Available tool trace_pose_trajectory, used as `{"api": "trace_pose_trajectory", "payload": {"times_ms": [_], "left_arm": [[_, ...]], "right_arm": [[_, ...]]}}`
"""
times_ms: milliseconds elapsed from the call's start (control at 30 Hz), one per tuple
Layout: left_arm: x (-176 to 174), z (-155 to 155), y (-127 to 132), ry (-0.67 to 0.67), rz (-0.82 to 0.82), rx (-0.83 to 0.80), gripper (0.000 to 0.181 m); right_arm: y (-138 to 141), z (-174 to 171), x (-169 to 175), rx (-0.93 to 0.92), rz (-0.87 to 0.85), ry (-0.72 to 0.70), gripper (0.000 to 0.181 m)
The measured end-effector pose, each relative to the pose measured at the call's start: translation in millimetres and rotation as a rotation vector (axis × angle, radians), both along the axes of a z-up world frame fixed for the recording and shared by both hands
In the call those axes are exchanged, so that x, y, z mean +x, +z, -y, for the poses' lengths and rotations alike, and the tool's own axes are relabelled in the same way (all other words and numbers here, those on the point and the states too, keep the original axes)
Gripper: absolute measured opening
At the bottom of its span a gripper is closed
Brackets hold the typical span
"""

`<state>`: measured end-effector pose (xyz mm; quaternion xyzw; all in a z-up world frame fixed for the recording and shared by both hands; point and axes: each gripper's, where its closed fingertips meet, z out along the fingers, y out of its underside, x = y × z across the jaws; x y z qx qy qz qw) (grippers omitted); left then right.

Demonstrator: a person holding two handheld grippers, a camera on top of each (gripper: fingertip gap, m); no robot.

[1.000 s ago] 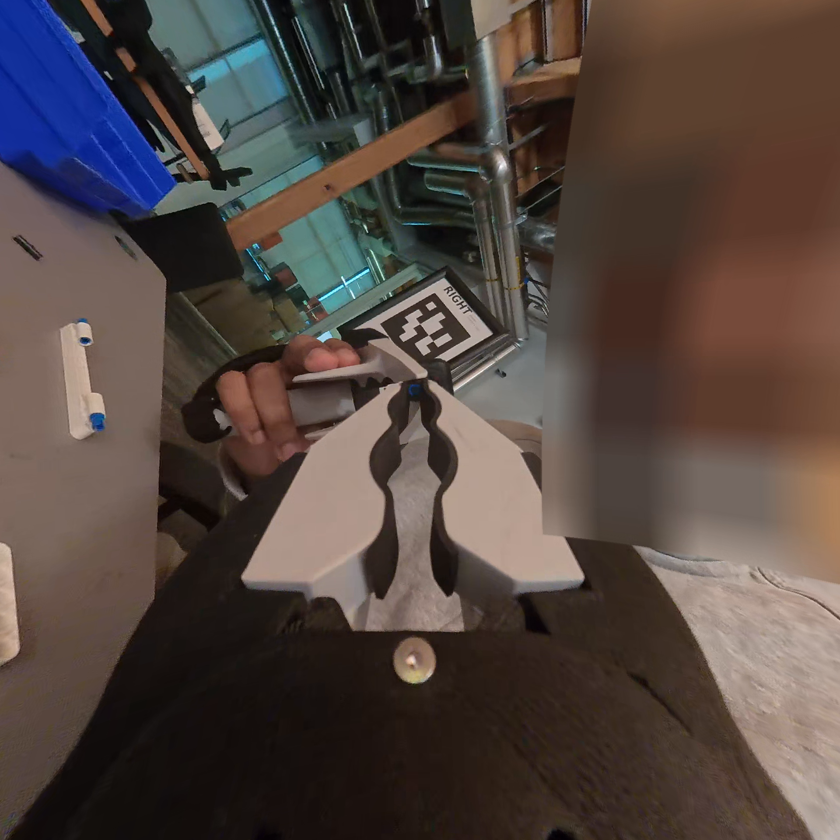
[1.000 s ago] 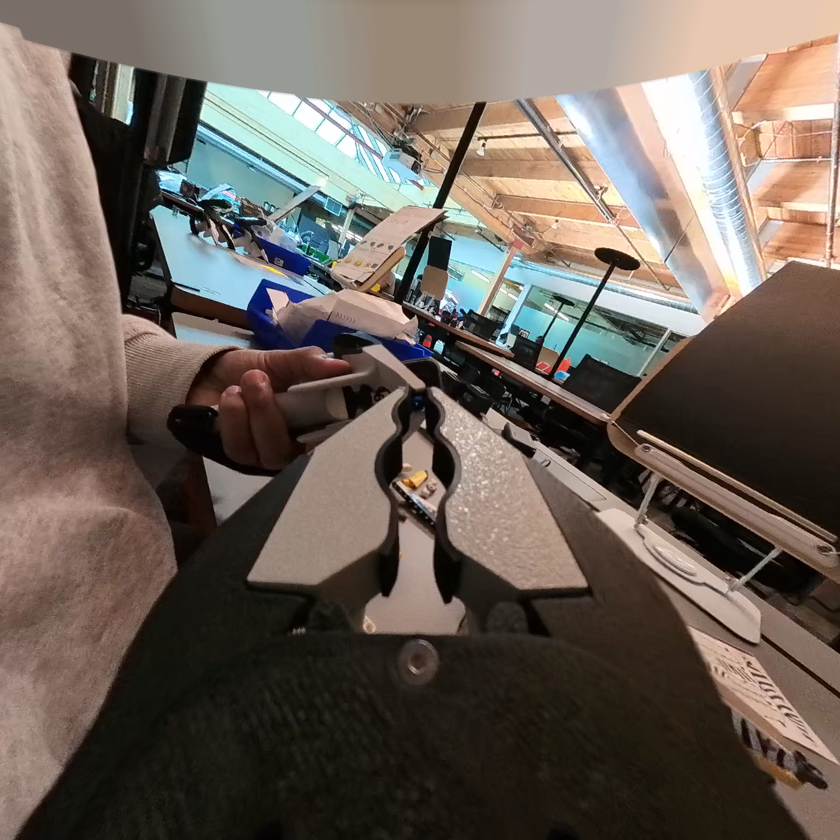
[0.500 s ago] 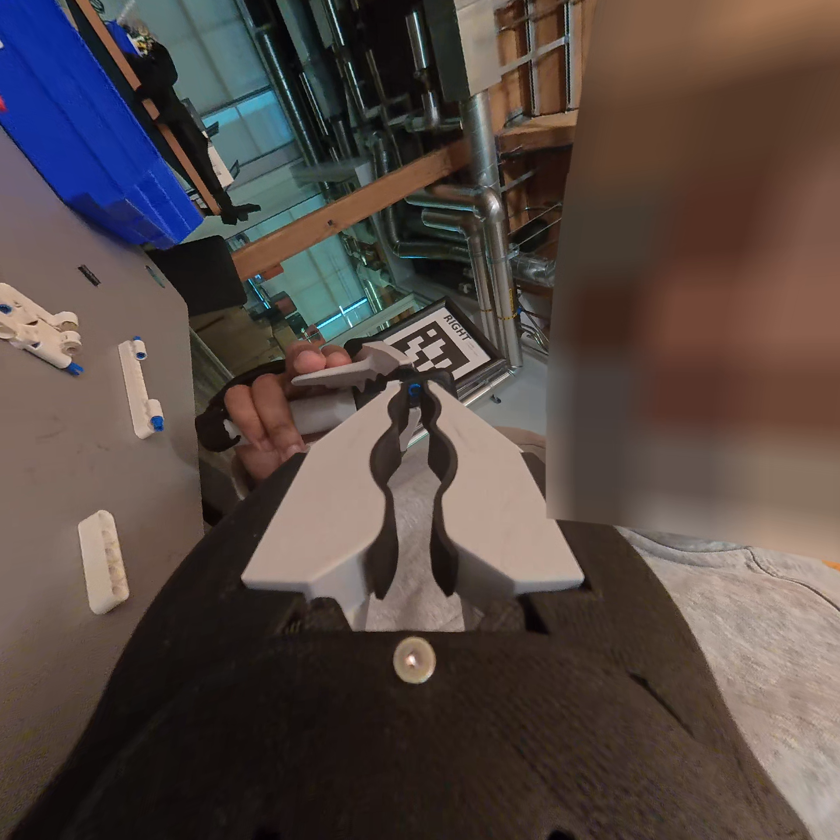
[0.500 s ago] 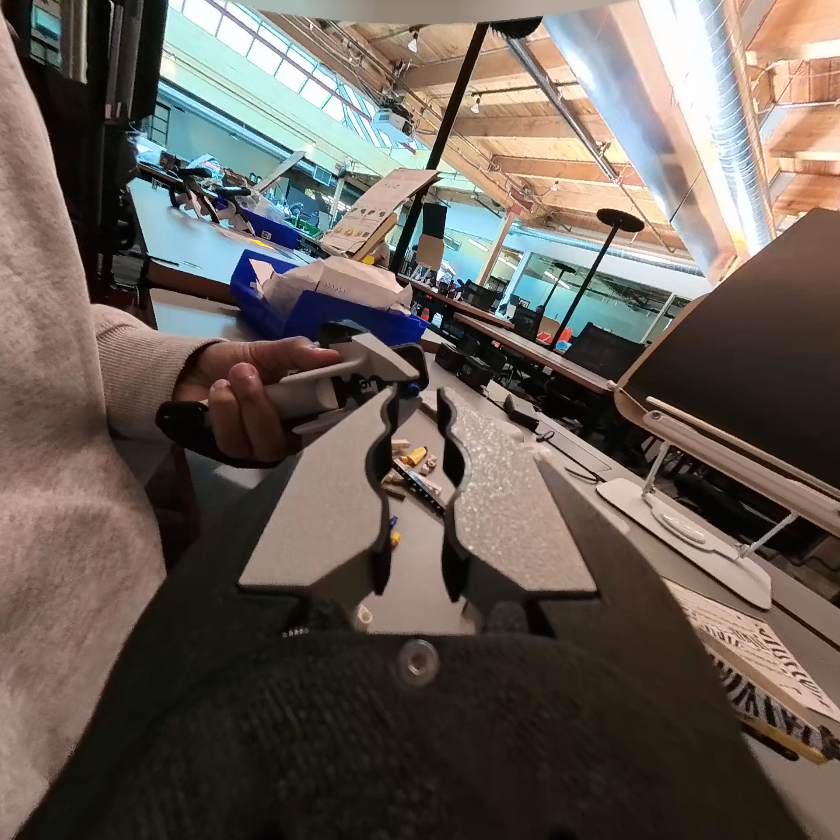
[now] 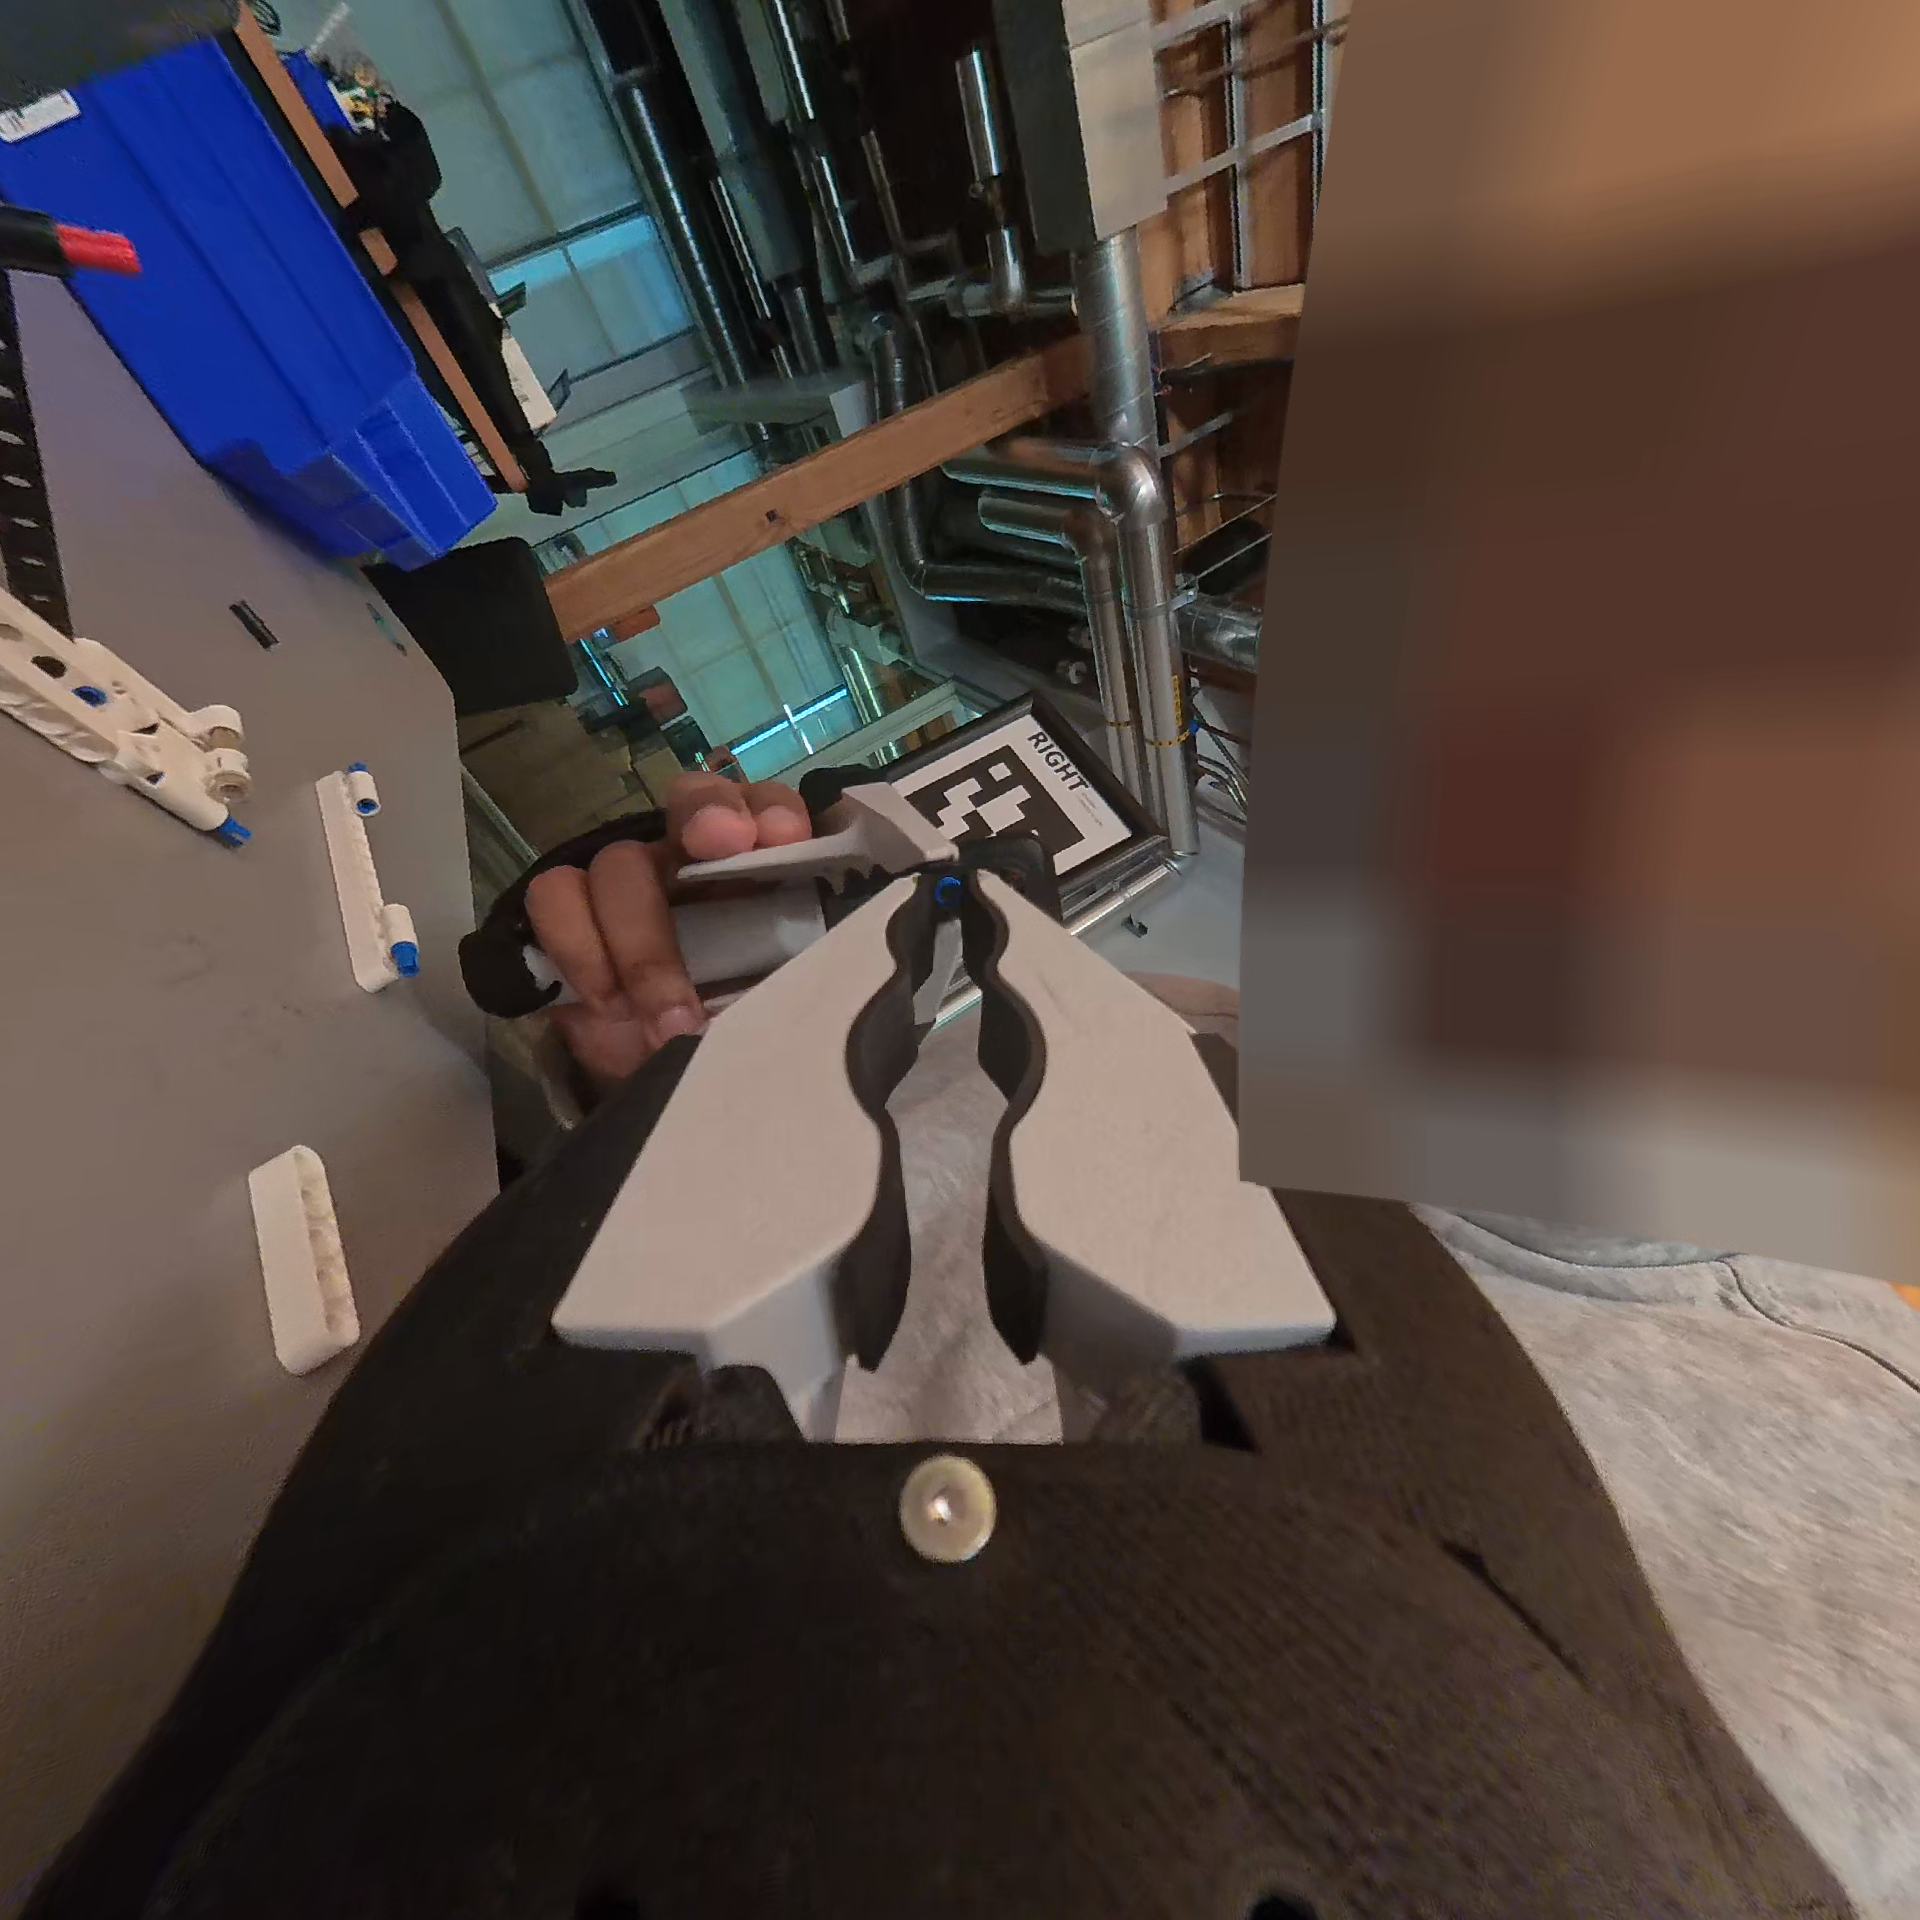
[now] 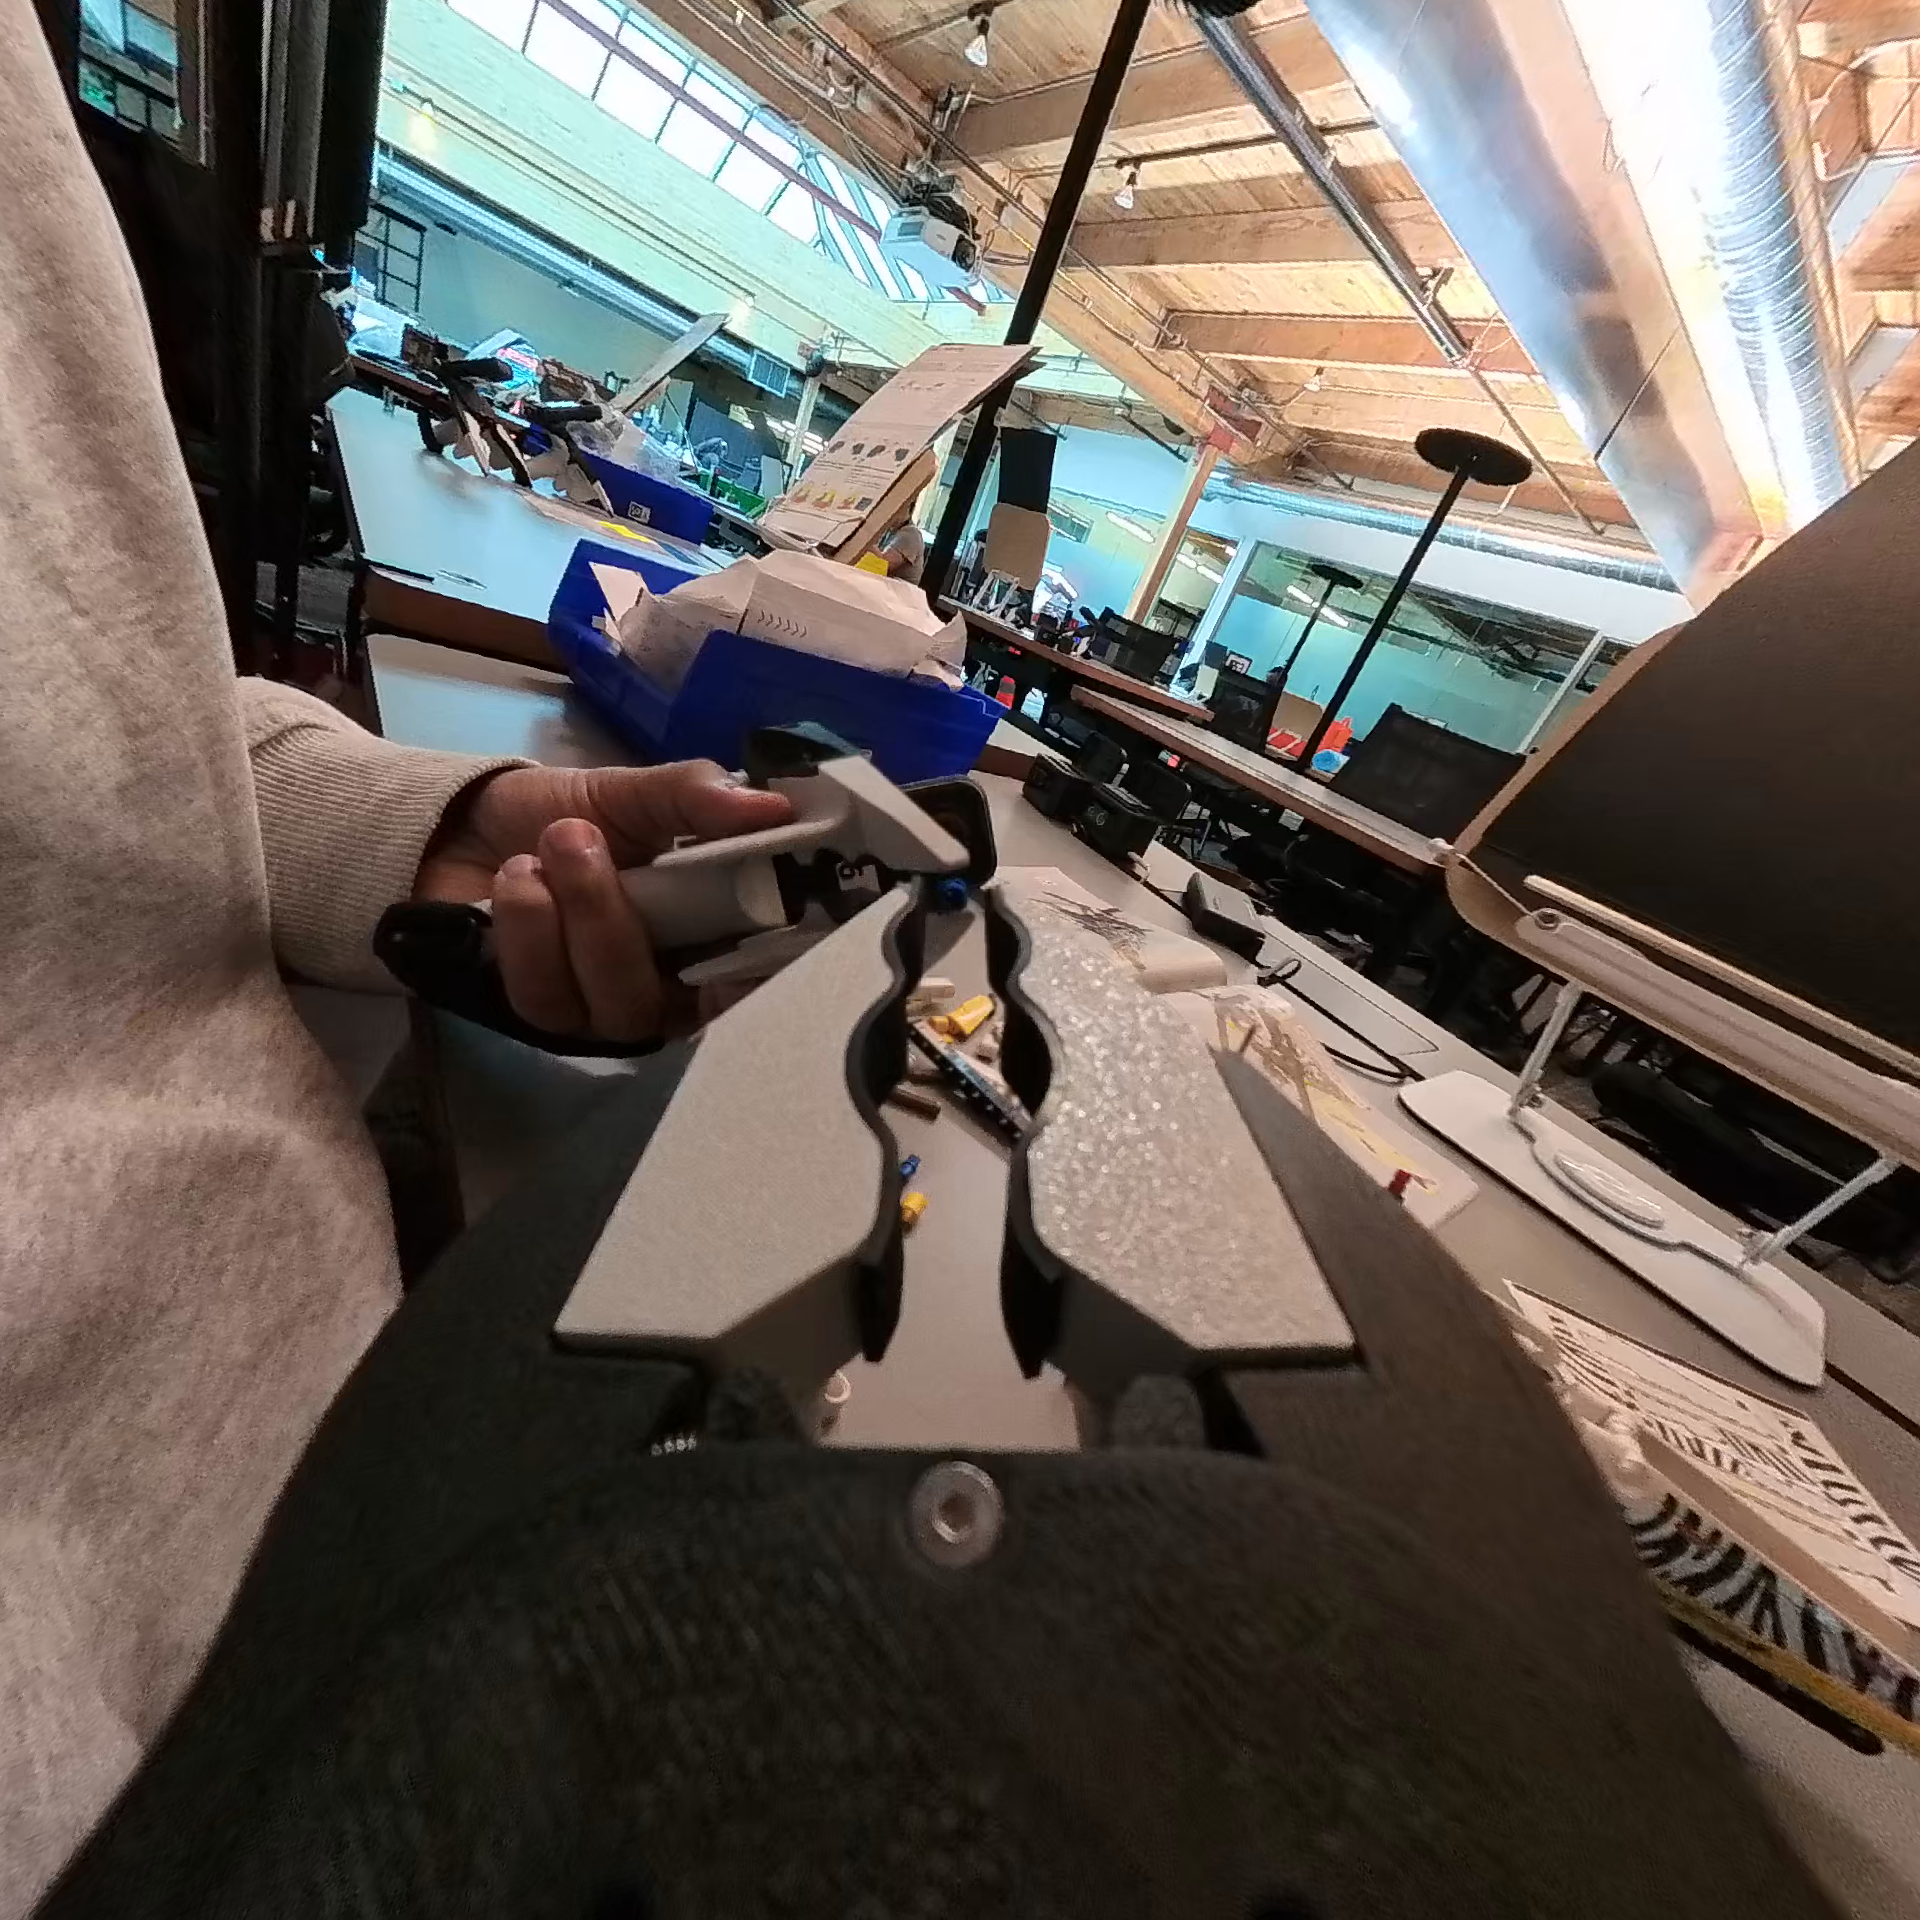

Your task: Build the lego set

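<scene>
My left gripper (image 5: 945, 896) is shut on a small blue pin (image 5: 945, 890), pinched at its fingertips and held in the air. My right gripper (image 6: 951, 902) points at it tip to tip, with its jaws a little apart around the blue pin (image 6: 943, 890) without gripping it. In the right wrist view a hand (image 6: 582, 883) holds the left gripper. In the left wrist view a hand (image 5: 634, 935) holds the right gripper. White beams lie on the grey table (image 5: 208, 1039): one with blue pins (image 5: 364, 878), a short one (image 5: 301, 1257) and a longer assembly (image 5: 114, 717).
Loose small pieces (image 6: 956, 1039) and yellow and blue pins (image 6: 912, 1184) lie on the table below my right gripper. A blue bin (image 6: 769, 686) stands behind, a black board on a stand (image 6: 1714, 779) at right, and a printed booklet (image 6: 1714, 1455) at lower right. Another blue bin (image 5: 239, 301) shows at the table's far end. Left and right tips are no more than a few centimetres apart.
My right gripper was shut on the blue pin and has opened its jaws. My left gripper keeps the pin. Both grippers have tilted, and more of the table shows.
</scene>
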<state>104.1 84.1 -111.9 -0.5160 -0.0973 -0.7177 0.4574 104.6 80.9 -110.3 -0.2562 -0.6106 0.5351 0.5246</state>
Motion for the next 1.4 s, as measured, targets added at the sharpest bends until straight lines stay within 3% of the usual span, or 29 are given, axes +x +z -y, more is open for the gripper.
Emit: {"api": "trace_pose_trajectory", "payload": {"times_ms": [33, 300, 433, 533, 633, 800, 967, 1133, 1400], "left_arm": [[0.1, 0.1, -0.5, -0.001, -0.002, -0.002, 0.002], [-4.0, -3.2, -10.5, 0.059, -0.084, -0.057, 0.003], [-17.5, -5.0, -33.4, 0.239, -0.312, -0.136, 0.032], [-26.1, 6.9, -40.3, 0.350, -0.465, -0.136, 0.031], [-38.1, 21.4, -40.6, 0.461, -0.520, -0.121, 0.029], [-71.6, 56.6, -24.4, 0.642, -0.401, -0.013, 0.020], [-104.5, 86.8, -10.1, 0.816, -0.339, 0.084, 0.011], [-111.8, 90.9, -8.4, 0.806, -0.256, 0.099, 0.014], [-122.1, 96.0, -6.9, 0.809, -0.159, 0.103, 0.023]], "right_arm": [[-1.0, 0.6, -0.3, 0.011, 0.004, -0.001, 0.006], [-11.1, -0.8, -3.8, 0.067, 0.069, -0.031, 0.002], [-15.6, -12.3, -6.0, -0.017, 0.209, -0.058, 0.003], [-31.8, -20.6, -7.3, -0.068, 0.398, -0.095, 0.003], [-63.7, -16.0, -4.2, -0.124, 0.695, -0.091, 0.004], [-102.0, -6.1, 4.9, -0.045, 1.028, -0.101, 0.003], [-103.4, 0.8, 0.8, 0.116, 1.133, -0.118, 0.003], [-104.2, 3.8, -7.3, 0.029, 1.247, -0.193, 0.003], [-99.5, -0.7, -15.4, -0.179, 1.262, -0.356, 0.003]]}}
